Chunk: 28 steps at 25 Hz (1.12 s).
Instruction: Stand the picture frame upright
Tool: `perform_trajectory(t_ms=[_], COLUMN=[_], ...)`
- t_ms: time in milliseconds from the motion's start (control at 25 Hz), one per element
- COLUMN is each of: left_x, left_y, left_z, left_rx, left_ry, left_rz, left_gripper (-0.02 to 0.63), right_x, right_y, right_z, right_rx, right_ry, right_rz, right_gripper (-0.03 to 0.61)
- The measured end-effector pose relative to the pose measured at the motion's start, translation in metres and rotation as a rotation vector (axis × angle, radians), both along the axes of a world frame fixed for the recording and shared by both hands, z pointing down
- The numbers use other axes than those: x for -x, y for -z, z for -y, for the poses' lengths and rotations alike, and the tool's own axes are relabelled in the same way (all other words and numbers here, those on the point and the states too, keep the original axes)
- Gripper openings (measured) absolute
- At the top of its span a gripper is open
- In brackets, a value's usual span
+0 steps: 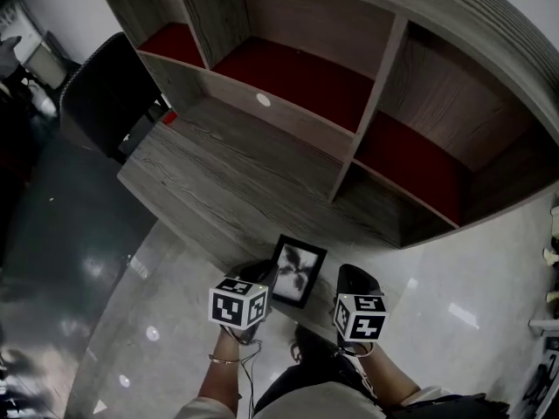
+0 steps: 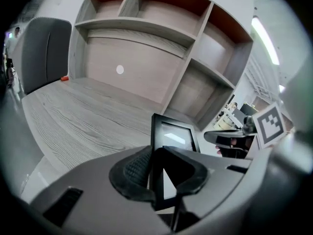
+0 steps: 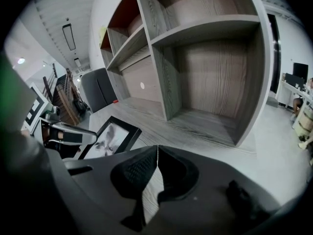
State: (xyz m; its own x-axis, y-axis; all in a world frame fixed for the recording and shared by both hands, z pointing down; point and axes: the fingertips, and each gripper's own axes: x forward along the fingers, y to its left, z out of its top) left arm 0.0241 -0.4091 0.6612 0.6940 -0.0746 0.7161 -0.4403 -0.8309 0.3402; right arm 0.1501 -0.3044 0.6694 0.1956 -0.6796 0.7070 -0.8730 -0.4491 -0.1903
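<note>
Big wood-grain shelving unit (image 1: 374, 103) ran along the wall, with open cubbies and red back panels. Below it was a matching grey wood-grain desktop (image 1: 227, 173), with pale glossy floor (image 1: 489, 269) in front. A dark chair (image 1: 105, 94) was parked at the desktop's far left end. The black picture frame (image 1: 297, 271) sat over the desktop's front edge, right in front of the person. It was tilted with its far edge up, not vertical, and the grey print faced up toward the head camera. Couldn't tell whether its lower edge touched the desktop. The left gripper (image 2: 157, 173) was clamped on the frame's near left rail, with the black rail pinched between the ribbed pads (image 2: 136, 169). The right gripper (image 3: 156, 163) was just right of the frame and apart from it. Its jaws were pressed together with nothing between them, only a hairline seam showing. Both grippers pointed down at an angle toward the desktop, marker cubes on top. A bracelet (image 1: 224, 359) was on the person's left wrist. A small white round dot (image 1: 263, 100) sat on the back panel under the lowest shelf. A tiny red item (image 1: 169, 118) lay at the desktop's far left corner near the chair, too small to identify.
</note>
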Motion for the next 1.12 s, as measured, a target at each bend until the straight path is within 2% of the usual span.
perform_trajectory(t_ms=[560,880,1120], left_x=[0.009,0.014,0.022], left_y=[0.077,0.128,0.153], left_z=[0.005,0.009,0.006], left_rx=[-0.094,-0.169,-0.224], left_ry=[0.099,0.109,0.114], left_rz=[-0.147,-0.22,-0.244], left_gripper=[0.075,0.075,0.075], right_x=[0.007,0.007,0.004], right_y=[0.08,0.121,0.143], right_z=[0.011,0.018,0.02], right_rx=[-0.124,-0.2,-0.251], right_ry=[0.039,0.047,0.026], right_rz=[-0.103,-0.144,-0.152], right_gripper=[0.032,0.032,0.032])
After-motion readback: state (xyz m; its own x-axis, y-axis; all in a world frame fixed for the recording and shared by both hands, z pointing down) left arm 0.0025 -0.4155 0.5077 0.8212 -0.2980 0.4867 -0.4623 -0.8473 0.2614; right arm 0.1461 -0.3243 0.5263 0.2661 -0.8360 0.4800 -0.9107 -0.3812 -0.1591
